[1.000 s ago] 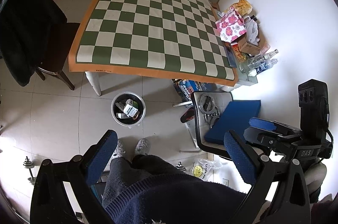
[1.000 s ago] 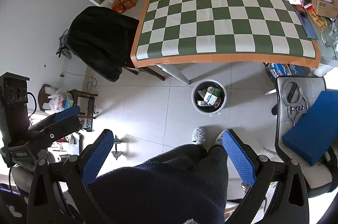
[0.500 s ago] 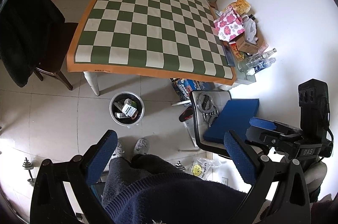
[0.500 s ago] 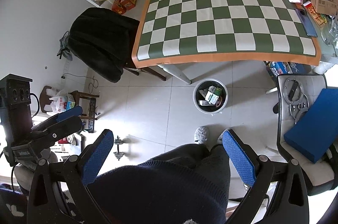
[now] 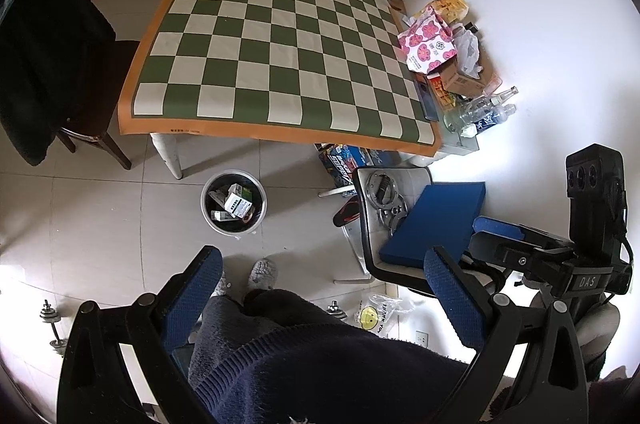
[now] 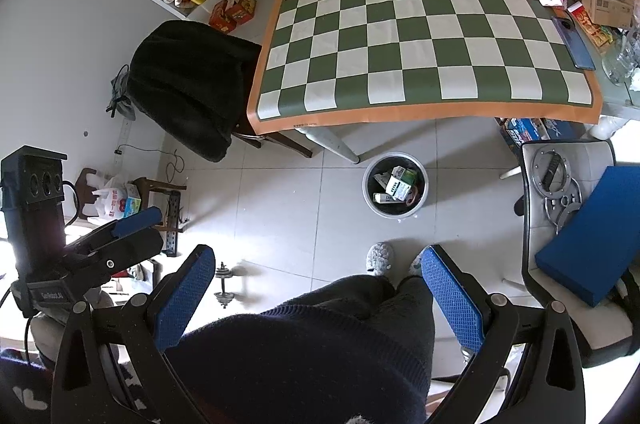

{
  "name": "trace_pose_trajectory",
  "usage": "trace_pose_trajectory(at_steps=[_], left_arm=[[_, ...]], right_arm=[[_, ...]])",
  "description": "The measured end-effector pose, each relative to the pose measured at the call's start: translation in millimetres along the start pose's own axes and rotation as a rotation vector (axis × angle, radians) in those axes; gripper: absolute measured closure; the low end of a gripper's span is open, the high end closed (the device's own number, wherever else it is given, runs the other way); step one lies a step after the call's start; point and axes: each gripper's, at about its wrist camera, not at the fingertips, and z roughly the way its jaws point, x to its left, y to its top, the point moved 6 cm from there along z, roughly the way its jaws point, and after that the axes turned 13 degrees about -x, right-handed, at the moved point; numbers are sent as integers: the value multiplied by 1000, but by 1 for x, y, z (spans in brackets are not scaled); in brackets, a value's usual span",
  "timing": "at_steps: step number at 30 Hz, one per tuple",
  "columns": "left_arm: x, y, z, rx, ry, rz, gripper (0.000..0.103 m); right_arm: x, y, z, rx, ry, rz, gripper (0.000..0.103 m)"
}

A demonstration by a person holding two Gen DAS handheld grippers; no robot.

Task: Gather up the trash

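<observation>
Trash (image 5: 236, 202) sits inside the round grey bin (image 5: 208, 212) on the floor, just in front of the near worktop leg: cartons and small boxes heaped to about rim level. The checkered worktop (image 5: 280, 56) carries nothing on its chequered cloth; the only clutter on it is crowded along its far right edge, where a pink flowered bag (image 5: 428, 44), cardboard boxes and clear bottles (image 5: 480, 108) stand beside the wall.

Both tools hang high above the person's lap. The left gripper (image 5: 320, 300) has its blue-padded fingers (image 5: 192, 300) spread wide with nothing between them, and the right gripper (image 6: 316, 292) is likewise wide apart and empty.

Risks, as I judge them: if more items go in, the heaped cartons could spill over the rim, and a careless drop from this height could bounce off the pile onto the tiles. Reaching for the right-edge clutter could topple the bottles, which lie near the worktop edge. It is also unclear which of those items count as trash, so a wrong pick is possible. The chair (image 5: 372, 224) with the blue pad and metal rings stands close to the bin and could snag a lowered arm.

The left wrist view shows the wall-side clutter in full and a smiley-print bag on the floor near the chair. The right wrist view alone shows the dark-draped chair (image 6: 188, 84) in full, the dumbbell (image 6: 224, 284) by the person's feet, and the doorway area beyond.
</observation>
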Motion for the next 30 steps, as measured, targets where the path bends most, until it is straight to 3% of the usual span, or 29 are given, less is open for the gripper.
trace_pose_trajectory(at_steps=[30], left_arm=[[3,1,0,-1,-1,-1,0]], right_arm=[[5,-1,1,0,8,0,0]])
